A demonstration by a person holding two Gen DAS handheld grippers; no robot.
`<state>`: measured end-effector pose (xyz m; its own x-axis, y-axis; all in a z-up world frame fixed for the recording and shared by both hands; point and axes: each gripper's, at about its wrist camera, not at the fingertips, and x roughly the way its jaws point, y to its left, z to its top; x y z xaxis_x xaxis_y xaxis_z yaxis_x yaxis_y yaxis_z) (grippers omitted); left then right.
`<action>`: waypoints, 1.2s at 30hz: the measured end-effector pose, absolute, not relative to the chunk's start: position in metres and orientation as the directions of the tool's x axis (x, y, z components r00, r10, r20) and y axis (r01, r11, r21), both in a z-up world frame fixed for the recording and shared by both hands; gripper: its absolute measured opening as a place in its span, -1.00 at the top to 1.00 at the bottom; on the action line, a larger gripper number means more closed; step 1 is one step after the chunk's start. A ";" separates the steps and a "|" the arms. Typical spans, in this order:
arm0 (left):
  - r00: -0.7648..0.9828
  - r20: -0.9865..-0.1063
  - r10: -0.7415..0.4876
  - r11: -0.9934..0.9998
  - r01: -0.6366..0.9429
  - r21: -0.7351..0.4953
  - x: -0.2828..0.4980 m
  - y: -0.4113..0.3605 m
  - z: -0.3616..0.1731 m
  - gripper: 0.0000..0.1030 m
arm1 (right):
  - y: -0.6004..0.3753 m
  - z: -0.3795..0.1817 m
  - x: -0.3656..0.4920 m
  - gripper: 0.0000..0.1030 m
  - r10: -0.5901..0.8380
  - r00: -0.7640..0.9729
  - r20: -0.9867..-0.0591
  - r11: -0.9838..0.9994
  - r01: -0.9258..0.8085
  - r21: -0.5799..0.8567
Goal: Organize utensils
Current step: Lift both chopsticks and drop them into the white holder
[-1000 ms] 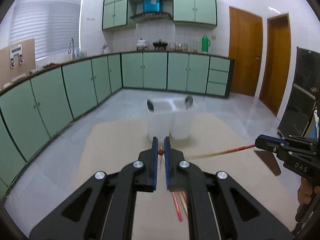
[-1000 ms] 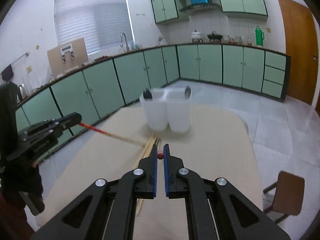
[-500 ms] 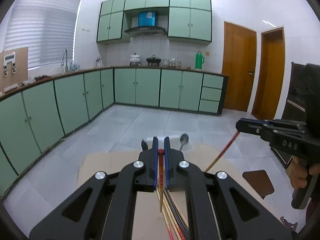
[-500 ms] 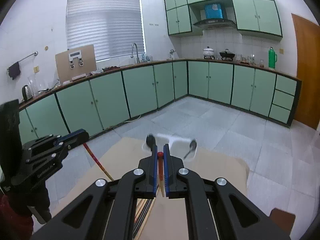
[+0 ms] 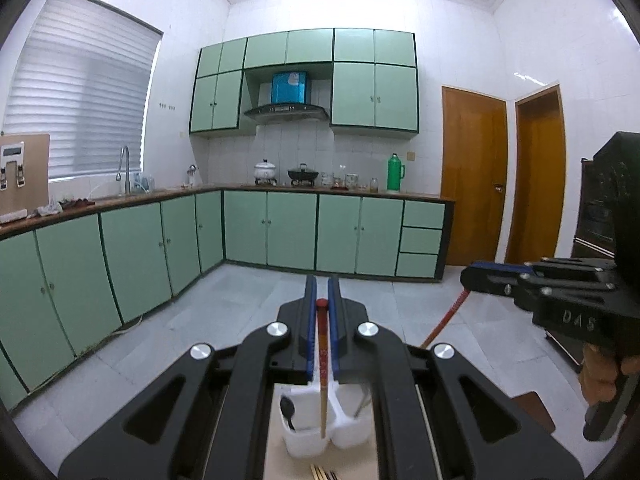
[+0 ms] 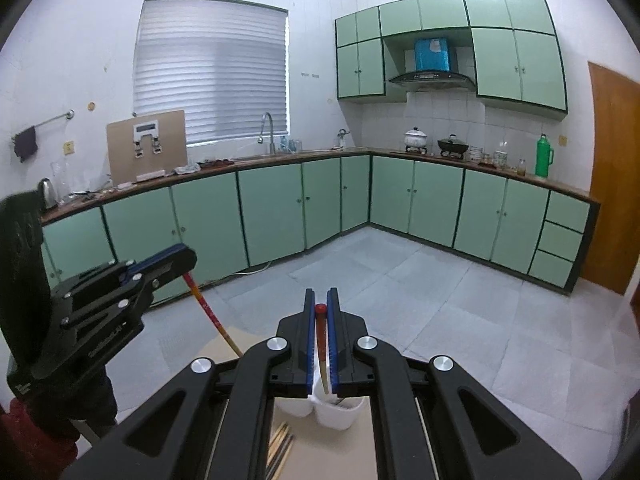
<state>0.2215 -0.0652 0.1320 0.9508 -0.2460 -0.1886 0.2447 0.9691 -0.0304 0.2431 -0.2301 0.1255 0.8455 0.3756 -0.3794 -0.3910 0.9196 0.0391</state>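
Your left gripper (image 5: 322,292) is clenched on a red-tipped chopstick (image 5: 323,368), which runs down the middle of the left wrist view from between the blue pads to the white two-compartment utensil holder (image 5: 310,436) at the bottom centre; its lower end sits inside the holder's left-hand compartment, close to the divider. A dark spoon (image 5: 287,410) leans in that same compartment, and another utensil handle shows in the right-hand one. Your right gripper (image 6: 319,300) is likewise closed around a second red-tipped chopstick (image 6: 321,344), hanging toward the holder (image 6: 332,410) at the bottom centre of the right wrist view; you cannot tell whether its tip is inside. More chopsticks (image 6: 280,446) lie loose on the beige tabletop (image 6: 340,456), just in front of the holder, low in the frame. Green kitchen cabinets (image 5: 292,232) fill the background.
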 end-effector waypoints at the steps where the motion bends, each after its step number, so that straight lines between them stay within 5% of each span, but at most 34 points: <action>1: 0.953 -0.184 -0.241 0.970 0.241 -0.026 0.228 -0.068 0.132 0.91 | -0.228 0.124 0.250 0.89 0.369 0.845 -0.387 0.922 -0.386 0.036; 7: 0.959 -0.182 -0.216 0.975 0.222 0.011 0.269 -0.084 0.119 0.91 | -0.215 0.095 0.294 0.89 0.334 0.822 -0.462 0.930 -0.366 0.021; 13: 0.932 -0.289 -0.220 0.975 0.222 -0.024 0.307 -0.080 0.088 0.88 | -0.216 0.064 0.319 0.85 0.333 0.788 -0.518 0.935 -0.347 0.073; 22: 0.922 -0.338 -0.189 0.981 0.196 -0.013 0.302 -0.060 0.069 0.50 | -0.230 0.059 0.304 0.33 0.301 0.812 -0.500 0.949 -0.305 0.076; 29: 0.928 -0.332 -0.170 0.984 0.181 0.001 0.270 -0.049 0.067 0.03 | -0.243 0.057 0.270 -0.39 0.266 0.854 -0.447 0.962 -0.264 0.067; 36: 0.913 -0.376 -0.157 0.985 0.170 0.002 0.217 -0.038 0.035 -0.22 | -0.248 0.029 0.221 -0.71 0.236 0.877 -0.420 0.971 -0.226 0.073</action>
<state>0.2171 -0.0376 0.0352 0.9131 -0.1571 -0.3762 0.1702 0.9854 0.0016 0.2208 -0.2484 0.0289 0.8766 0.2356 -0.4196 -0.2262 0.9714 0.0727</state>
